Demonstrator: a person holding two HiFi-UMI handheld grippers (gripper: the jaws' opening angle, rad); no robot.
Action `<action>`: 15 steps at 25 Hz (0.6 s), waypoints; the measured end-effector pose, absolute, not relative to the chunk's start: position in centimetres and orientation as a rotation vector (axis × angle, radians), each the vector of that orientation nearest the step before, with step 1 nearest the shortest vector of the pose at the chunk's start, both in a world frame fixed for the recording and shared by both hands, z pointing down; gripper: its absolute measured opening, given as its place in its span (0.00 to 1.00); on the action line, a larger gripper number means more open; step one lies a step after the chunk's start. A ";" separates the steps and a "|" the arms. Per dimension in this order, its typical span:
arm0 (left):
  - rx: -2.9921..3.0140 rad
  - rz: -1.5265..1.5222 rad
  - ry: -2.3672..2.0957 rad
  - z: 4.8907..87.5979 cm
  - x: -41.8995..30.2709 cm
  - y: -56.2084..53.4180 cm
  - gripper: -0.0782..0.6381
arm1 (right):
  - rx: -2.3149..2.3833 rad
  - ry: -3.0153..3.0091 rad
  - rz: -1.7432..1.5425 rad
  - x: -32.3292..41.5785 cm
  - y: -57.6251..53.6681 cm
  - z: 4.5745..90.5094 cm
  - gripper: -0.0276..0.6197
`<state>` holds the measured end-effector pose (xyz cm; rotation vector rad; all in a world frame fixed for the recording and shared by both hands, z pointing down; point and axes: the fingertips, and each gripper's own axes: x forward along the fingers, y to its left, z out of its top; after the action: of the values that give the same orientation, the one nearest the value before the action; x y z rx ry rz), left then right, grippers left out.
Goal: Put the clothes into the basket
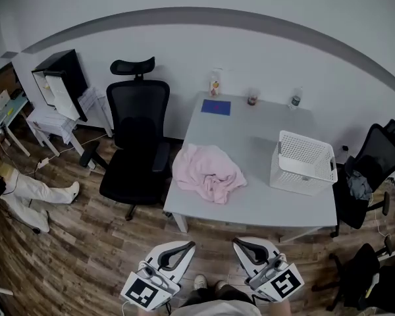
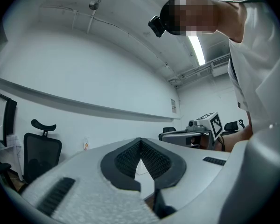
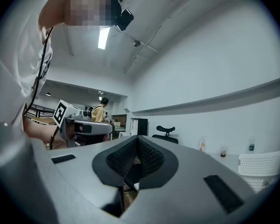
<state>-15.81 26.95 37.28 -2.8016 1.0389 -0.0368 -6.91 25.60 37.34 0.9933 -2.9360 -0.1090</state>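
Head view alone shows the pink clothes, heaped on the table well ahead of both jaws, white basket apart to their right. Right gripper view catches only the basket. Left gripper and right gripper point level, side by side, jaws pressed together, empty.

The table is smooth, matt grey. On it, the clothes are soft, rumpled pink cloth and the basket is white perforated plastic. Beside the table, the chair has a black mesh back. The floor under the table is faintly glossy wood.
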 end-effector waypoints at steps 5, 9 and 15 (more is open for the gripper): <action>-2.899 0.033 1.107 37.4 -15.8 24.9 0.12 | 1.026 -2.934 -0.107 -6.6 23.6 37.1 0.05; -2.891 0.014 1.079 37.6 -15.5 23.6 0.12 | 1.017 -2.930 -0.086 -6.7 22.2 37.4 0.05; -2.872 -0.006 1.088 37.9 -15.0 20.4 0.12 | 0.985 -2.922 -0.050 -6.3 19.1 38.5 0.05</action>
<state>-15.02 20.38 37.92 -2.8723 1.0876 -0.0063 -6.31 19.08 38.50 0.9855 -2.9220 -0.0495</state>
